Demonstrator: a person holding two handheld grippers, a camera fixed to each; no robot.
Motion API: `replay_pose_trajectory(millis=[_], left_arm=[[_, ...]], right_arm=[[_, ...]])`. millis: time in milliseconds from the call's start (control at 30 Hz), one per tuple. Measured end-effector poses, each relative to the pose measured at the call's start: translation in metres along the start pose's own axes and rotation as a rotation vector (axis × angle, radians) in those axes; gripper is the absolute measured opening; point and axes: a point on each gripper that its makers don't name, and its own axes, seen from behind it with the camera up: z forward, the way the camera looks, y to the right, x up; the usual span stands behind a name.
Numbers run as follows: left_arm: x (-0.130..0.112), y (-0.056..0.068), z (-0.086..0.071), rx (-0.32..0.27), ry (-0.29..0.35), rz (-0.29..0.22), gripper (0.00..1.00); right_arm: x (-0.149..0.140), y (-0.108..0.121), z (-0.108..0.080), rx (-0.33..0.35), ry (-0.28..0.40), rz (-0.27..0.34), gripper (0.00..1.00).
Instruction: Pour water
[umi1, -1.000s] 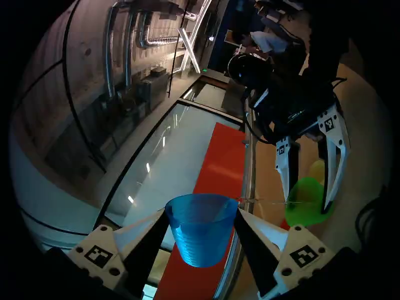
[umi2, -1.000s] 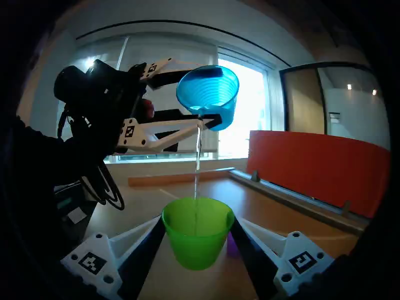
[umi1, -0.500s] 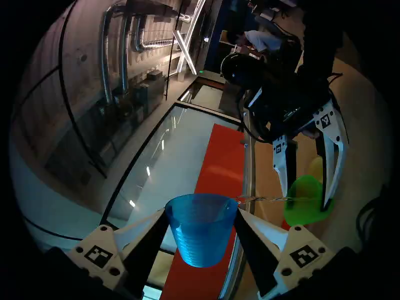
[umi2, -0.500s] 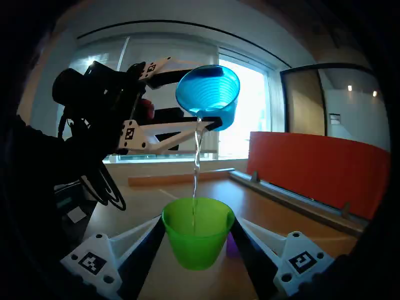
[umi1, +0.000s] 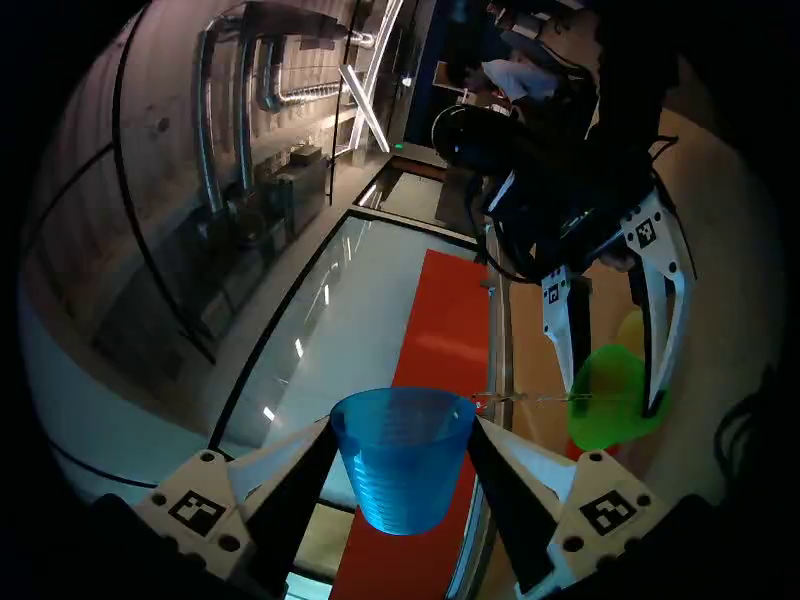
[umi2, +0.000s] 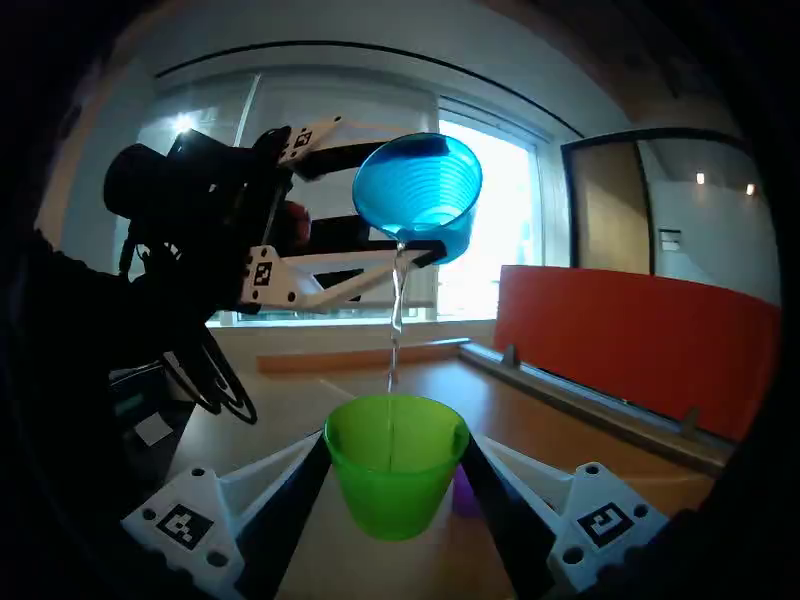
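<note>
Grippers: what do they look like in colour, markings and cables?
Both the left gripper and the right gripper have white fingers with black inner pads and a square black-and-white marker near each finger's base. Each body is black, with black cables looping from it.

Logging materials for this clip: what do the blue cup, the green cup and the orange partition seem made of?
The blue cup looks like translucent plastic: window light glows through its ribbed wall. The green cup seems the same kind, smooth, slightly glossy and translucent too. The orange partition is matte and evenly coloured; fabric or painted board, I cannot tell.
</note>
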Motion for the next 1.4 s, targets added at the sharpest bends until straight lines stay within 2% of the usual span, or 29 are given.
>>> replay_pose_trajectory(millis=[500, 900, 1400], left_arm=[[0.0015, -0.0054, -0.0011, 0.01, 0.005, 0.028, 0.87], [0.0018, 0.001, -0.0005, 0.011, 0.005, 0.064, 0.87], [0.0016, -0.0036, 0.001, 0.015, 0.009, 0.098, 0.87]], right_arm=[[0.0026, 0.0, 0.0006, -0.001, 0.002, -0.005, 0.91], [0.0027, -0.0007, 0.0006, 0.0, 0.003, -0.009, 0.91], [0.0041, -0.0004, 0.0003, -0.001, 0.005, -0.012, 0.91]])
